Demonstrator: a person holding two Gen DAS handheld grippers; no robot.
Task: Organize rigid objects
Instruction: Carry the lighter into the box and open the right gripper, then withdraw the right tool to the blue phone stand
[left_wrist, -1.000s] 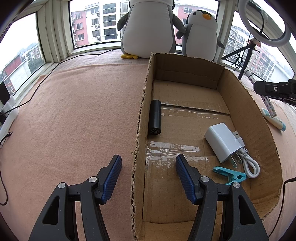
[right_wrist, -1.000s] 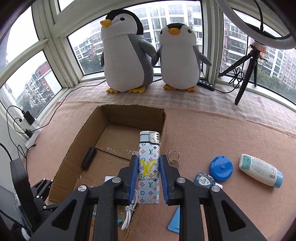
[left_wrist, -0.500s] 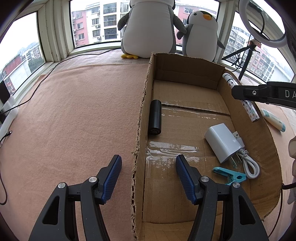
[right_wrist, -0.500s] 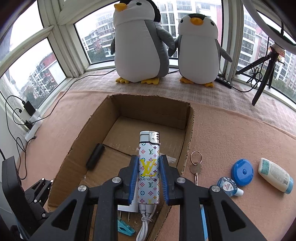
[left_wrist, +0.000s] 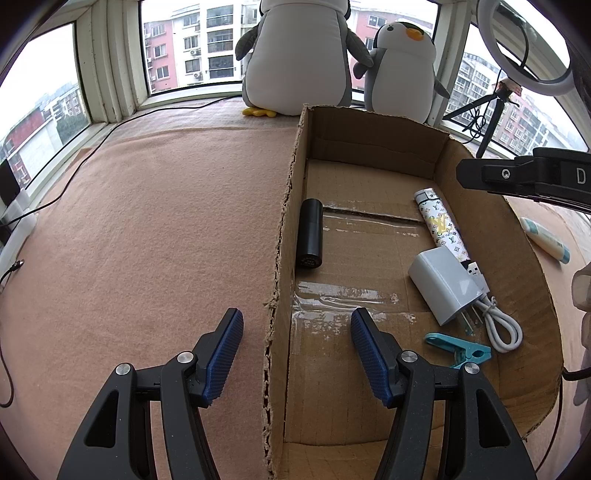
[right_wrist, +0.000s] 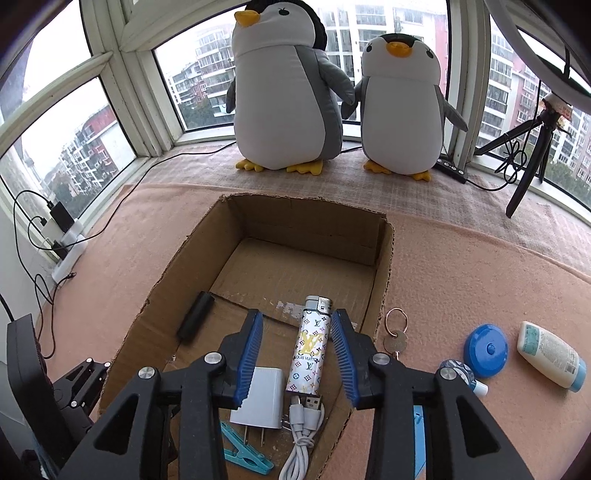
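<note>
We hold right hand-held gripper (right_wrist: 297, 350) wide open over cardboard box (right_wrist: 384, 266); lighter (right_wrist: 310, 345) lies free between its fingers on box floor. Left hand-held gripper (left_wrist: 295, 354) wide, straddling box wall.

Lighter (right_wrist: 310, 349) in box (right_wrist: 382, 291) beside charger (right_wrist: 260, 397) (cable (right_wrist: 301, 439) and clip (right_wrist: 242, 448) nearer), keys (right_wrist: 395, 334) outside.

Left gripper (left_wrist: 296, 352) and right gripper (right_wrist: 297, 354), black plastic arms, ribbed blue finger pads (right_wrist: 250, 360), silver screws at the joints
</note>
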